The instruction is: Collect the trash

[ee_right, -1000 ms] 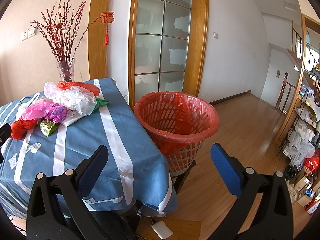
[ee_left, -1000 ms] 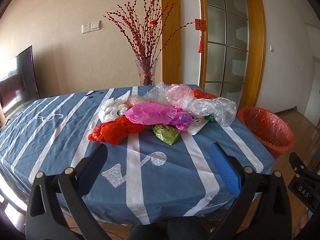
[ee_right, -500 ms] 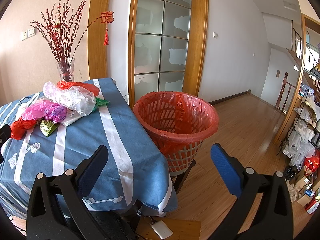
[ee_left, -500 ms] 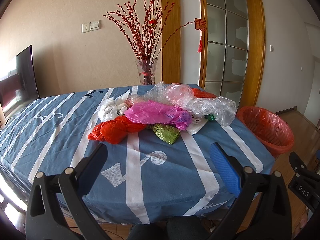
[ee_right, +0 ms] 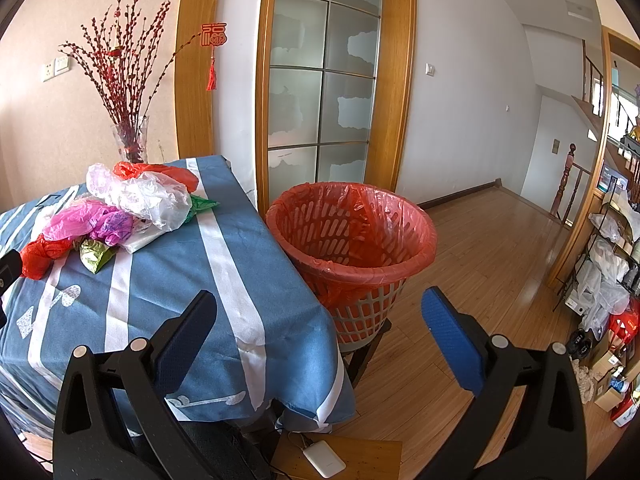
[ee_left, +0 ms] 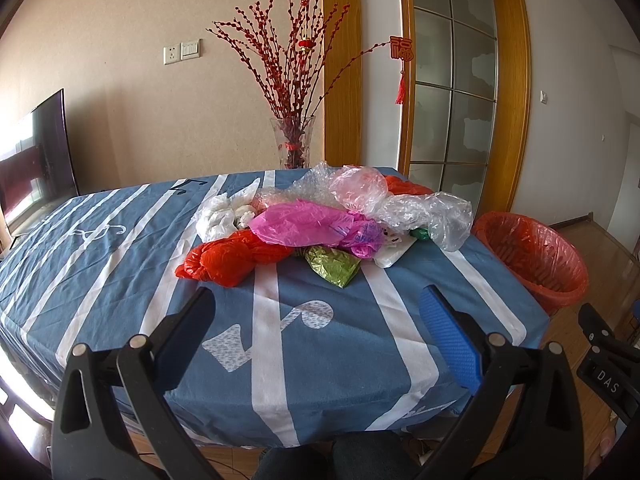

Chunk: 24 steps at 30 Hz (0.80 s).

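A heap of crumpled plastic bags lies on the blue striped tablecloth (ee_left: 120, 280): a red bag (ee_left: 228, 258), a pink bag (ee_left: 308, 228), a green foil wrapper (ee_left: 334, 266), a white bag (ee_left: 222, 218) and a clear bag (ee_left: 428, 214). A red-lined waste basket (ee_right: 352, 232) stands beside the table's right edge, also seen as the basket (ee_left: 532, 260) in the left wrist view. My left gripper (ee_left: 316, 320) hangs open over the near part of the cloth, short of the heap. My right gripper (ee_right: 318, 320) is open and empty, in front of the basket.
A glass vase (ee_left: 292, 142) of red branches stands at the table's far edge. A glass-panelled door (ee_right: 324, 88) is behind the basket. A dark screen (ee_left: 40, 148) stands left. A white power bank (ee_right: 324, 458) lies on a low stool. Shelves with bags (ee_right: 608, 264) line the right wall.
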Each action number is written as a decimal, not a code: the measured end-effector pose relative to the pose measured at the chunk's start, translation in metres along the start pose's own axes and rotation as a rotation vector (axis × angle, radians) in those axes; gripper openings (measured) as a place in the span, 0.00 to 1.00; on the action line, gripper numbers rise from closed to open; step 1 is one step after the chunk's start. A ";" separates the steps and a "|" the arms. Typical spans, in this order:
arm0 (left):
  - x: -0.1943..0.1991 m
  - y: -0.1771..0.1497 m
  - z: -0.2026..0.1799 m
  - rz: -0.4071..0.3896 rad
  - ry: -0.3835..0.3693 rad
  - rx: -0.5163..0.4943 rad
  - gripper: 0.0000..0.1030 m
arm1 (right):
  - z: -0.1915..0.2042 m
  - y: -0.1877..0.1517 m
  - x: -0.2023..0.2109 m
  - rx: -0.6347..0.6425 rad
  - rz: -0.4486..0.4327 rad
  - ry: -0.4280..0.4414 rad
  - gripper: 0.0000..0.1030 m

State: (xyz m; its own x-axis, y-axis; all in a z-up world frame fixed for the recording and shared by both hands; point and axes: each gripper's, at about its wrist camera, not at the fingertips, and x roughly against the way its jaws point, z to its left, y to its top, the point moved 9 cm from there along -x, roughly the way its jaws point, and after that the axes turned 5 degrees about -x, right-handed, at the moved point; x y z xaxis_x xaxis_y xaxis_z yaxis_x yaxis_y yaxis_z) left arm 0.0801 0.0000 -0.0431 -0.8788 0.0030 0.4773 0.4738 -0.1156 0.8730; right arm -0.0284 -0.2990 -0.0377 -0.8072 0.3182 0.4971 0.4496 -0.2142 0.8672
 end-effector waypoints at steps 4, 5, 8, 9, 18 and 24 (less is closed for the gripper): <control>0.000 0.000 0.000 0.000 0.000 0.001 0.96 | 0.000 0.000 -0.001 0.000 0.001 0.001 0.98; 0.000 0.000 0.000 0.001 -0.001 0.000 0.96 | -0.001 0.000 -0.001 0.000 0.002 0.000 0.98; 0.000 0.000 0.000 0.001 0.000 0.001 0.96 | -0.001 -0.001 -0.001 -0.002 0.004 0.001 0.98; 0.000 0.000 0.000 0.002 -0.001 0.001 0.96 | -0.001 -0.001 0.000 -0.002 0.004 0.001 0.98; 0.001 -0.001 0.000 0.002 0.000 0.002 0.96 | -0.001 -0.001 0.000 -0.002 0.004 0.002 0.98; 0.001 0.000 0.000 0.003 -0.001 0.002 0.96 | -0.001 -0.001 0.000 -0.001 0.005 0.002 0.98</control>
State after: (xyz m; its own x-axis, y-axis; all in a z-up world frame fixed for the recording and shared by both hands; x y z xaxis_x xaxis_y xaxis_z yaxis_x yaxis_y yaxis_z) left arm 0.0789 0.0005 -0.0428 -0.8772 0.0032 0.4802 0.4768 -0.1136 0.8717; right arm -0.0287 -0.2997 -0.0388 -0.8058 0.3150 0.5015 0.4532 -0.2172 0.8645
